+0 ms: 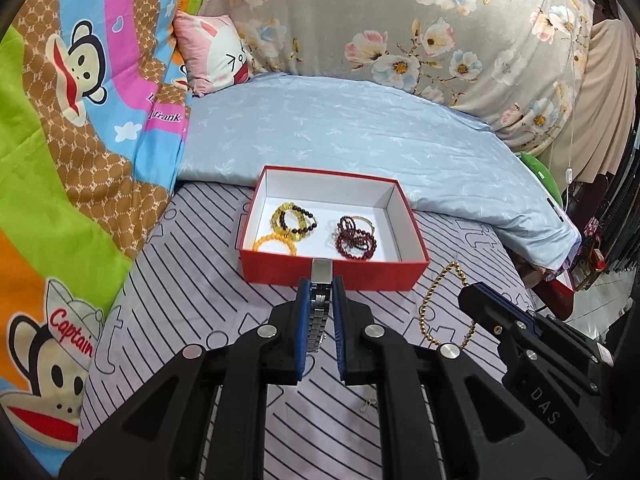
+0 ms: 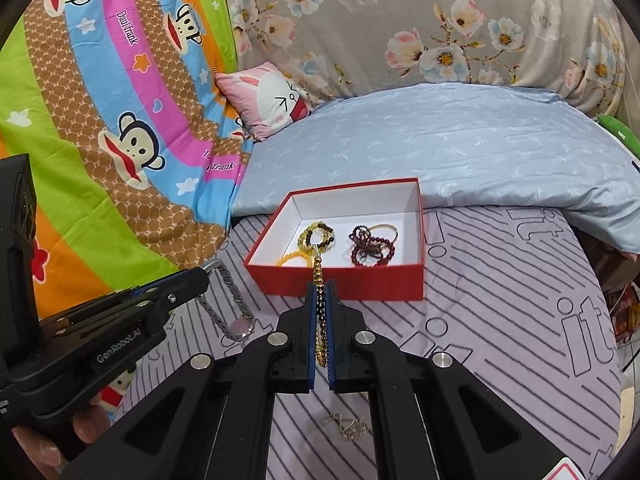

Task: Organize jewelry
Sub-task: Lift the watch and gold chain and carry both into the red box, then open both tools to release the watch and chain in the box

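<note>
A striped lilac sheet (image 1: 200, 312) is covering the bed, with a pale blue quilt (image 1: 360, 136) lying folded across it behind the work area and a cartoon monkey blanket (image 1: 72, 128) rising along the left. A small pink rabbit pillow (image 1: 216, 52) is leaning where the blanket and quilt meet.

A red box (image 1: 332, 276) with a white inside is sitting open on the sheet, just in front of the quilt. Inside it, yellow and dark bead bracelets (image 1: 290, 224) are lying in the left half and dark red bead bracelets (image 1: 356, 236) with a thin gold bangle in the right half.

The left gripper (image 1: 321, 292) is hovering just before the box's near wall, its blue-padded fingers clamped on a silver metal watch (image 1: 320, 304), whose band is hanging down between them; the right wrist view is showing the watch's round face dangling beside that gripper. The right gripper (image 2: 320, 292) is likewise pressed together on a gold bead chain (image 2: 320, 320), which is drooping in a loop below it, near the box's front right corner.

A small silvery chain (image 2: 352, 428) is lying loose on the sheet beneath the right gripper.
</note>
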A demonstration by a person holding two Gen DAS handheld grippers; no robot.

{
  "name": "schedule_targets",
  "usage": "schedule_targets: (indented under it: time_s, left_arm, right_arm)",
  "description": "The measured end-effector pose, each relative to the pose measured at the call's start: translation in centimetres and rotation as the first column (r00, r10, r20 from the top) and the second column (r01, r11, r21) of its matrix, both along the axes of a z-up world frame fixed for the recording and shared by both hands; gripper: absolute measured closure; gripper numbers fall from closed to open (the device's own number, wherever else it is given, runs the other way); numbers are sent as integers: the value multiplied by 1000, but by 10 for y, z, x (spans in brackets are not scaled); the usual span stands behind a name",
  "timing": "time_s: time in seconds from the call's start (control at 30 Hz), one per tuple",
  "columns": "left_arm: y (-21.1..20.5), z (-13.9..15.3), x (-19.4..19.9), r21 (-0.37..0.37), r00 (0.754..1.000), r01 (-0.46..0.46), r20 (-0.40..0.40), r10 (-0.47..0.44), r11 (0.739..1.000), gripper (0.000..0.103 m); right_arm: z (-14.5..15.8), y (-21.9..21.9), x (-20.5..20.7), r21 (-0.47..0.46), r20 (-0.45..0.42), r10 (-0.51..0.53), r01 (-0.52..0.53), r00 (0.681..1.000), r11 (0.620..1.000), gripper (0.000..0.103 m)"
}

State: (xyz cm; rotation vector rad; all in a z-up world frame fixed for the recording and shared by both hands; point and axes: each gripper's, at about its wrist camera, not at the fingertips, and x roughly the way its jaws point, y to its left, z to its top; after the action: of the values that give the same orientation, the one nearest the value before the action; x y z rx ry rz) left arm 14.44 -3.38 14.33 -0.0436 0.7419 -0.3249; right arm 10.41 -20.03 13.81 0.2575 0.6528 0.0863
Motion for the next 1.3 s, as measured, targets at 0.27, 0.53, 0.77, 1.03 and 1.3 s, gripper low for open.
schedule_targets:
  time_s: [0.27,0.53,0.77,1.03,1.3]
  left_arm:
    - [-12,10,39,16,1000,-6,31,6,1000,92]
    - [-29,11,85,30,999,-12,40,11,999,92]
    - [-38,-2,115,35,1000,-23,22,22,999,92]
    - [-45,-25,142,52,999,-28,-15,29,998,92]
    - [-47,-44,163,63,998,-36,-42,39,997,92]
  right_arm:
    - [4,-10,45,-26,9,-5,5,1000,1000,99]
    - [0,-19,93,-29,2,-16,16,1000,999,99]
    - [-12,-26,124,-39,-18,-22,21,1000,999,99]
    - [-32,-32,156,-48,-58,-28,26,998,999,99]
    - [-52,-26,173,-60,-94,-18,12,995,998,99]
